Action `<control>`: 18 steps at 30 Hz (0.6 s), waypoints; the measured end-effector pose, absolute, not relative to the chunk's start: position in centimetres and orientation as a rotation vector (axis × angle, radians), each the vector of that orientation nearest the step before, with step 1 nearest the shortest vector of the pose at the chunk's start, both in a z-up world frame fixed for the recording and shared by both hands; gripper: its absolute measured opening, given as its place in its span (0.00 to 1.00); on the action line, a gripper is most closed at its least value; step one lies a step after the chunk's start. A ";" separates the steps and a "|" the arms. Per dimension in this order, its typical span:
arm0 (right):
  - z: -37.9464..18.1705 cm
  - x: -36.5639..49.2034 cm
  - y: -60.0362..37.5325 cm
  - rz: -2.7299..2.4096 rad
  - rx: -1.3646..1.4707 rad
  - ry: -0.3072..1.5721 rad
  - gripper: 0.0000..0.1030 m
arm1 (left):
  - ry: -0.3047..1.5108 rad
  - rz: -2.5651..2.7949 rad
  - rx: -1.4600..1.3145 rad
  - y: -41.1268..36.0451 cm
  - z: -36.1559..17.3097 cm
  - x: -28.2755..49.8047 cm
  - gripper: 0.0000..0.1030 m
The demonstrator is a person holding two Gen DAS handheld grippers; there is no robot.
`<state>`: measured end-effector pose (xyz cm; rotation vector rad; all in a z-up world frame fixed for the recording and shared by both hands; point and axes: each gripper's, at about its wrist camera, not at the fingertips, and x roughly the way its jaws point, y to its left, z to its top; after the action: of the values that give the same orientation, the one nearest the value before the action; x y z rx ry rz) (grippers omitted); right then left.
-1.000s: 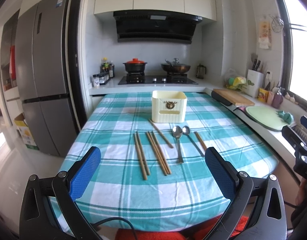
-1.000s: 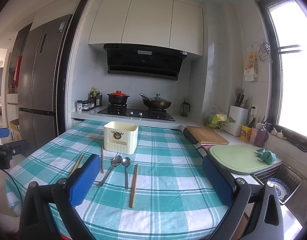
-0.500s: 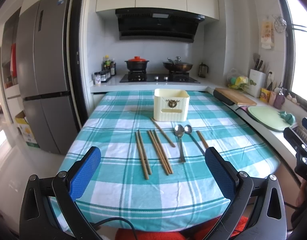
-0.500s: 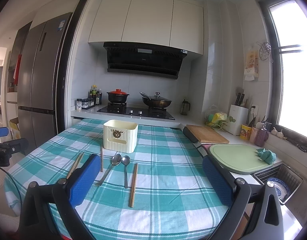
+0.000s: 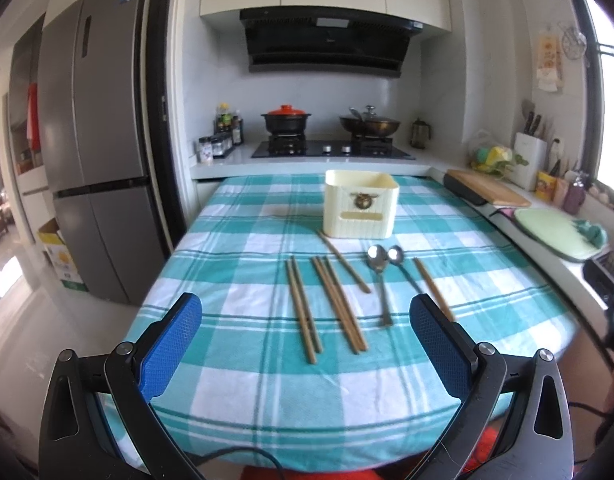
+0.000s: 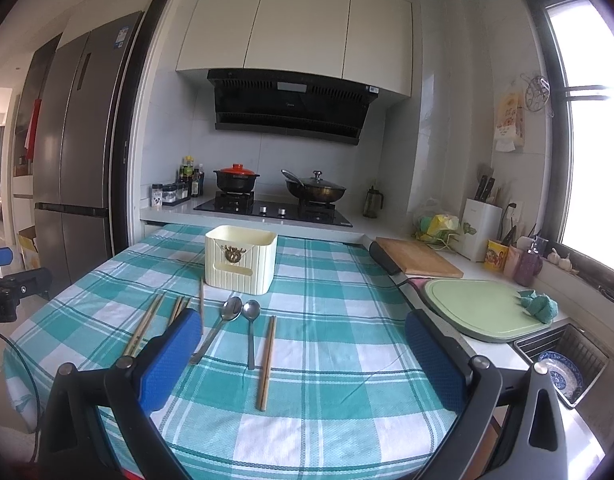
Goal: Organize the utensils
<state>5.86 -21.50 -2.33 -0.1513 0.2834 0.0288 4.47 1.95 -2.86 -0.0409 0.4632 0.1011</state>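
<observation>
A cream utensil holder (image 5: 361,209) (image 6: 240,258) stands upright on the teal checked tablecloth (image 5: 243,392). In front of it lie several wooden chopsticks (image 5: 339,306) (image 6: 266,362) and two metal spoons (image 5: 381,280) (image 6: 251,330), all flat on the cloth. My left gripper (image 5: 305,334) hangs open above the table's near edge, nothing between its blue pads. My right gripper (image 6: 299,354) is open too, over the near right part of the table, with one chopstick and the spoons lying below it. The other gripper shows at the right edge of the left wrist view and the left edge of the right wrist view.
A fridge (image 5: 95,152) stands left of the table. Behind it is a stove with a red-lidded pot (image 5: 286,120) and a wok (image 5: 369,124). The right counter holds a wooden board (image 6: 417,258), a green board (image 6: 479,310) and a sink with a bowl (image 6: 559,374).
Both views have tilted up slightly, so the table and utensils sit lower in the frames. Nothing on the table has moved and both grippers stay open.
</observation>
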 end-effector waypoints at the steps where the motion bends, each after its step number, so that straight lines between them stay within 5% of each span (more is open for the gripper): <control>1: -2.5 6.3 -21.5 0.028 -0.151 0.292 1.00 | 0.470 0.116 -0.029 2.2 -3.3 5.2 1.00; 18: -12.6 21.4 -24.4 0.123 -0.171 0.716 1.00 | 0.774 0.165 -0.126 7.3 -13.7 18.8 1.00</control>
<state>21.36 -24.42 -12.57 -0.1709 0.7159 0.1229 18.78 7.33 -13.71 -0.1265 0.7744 0.1651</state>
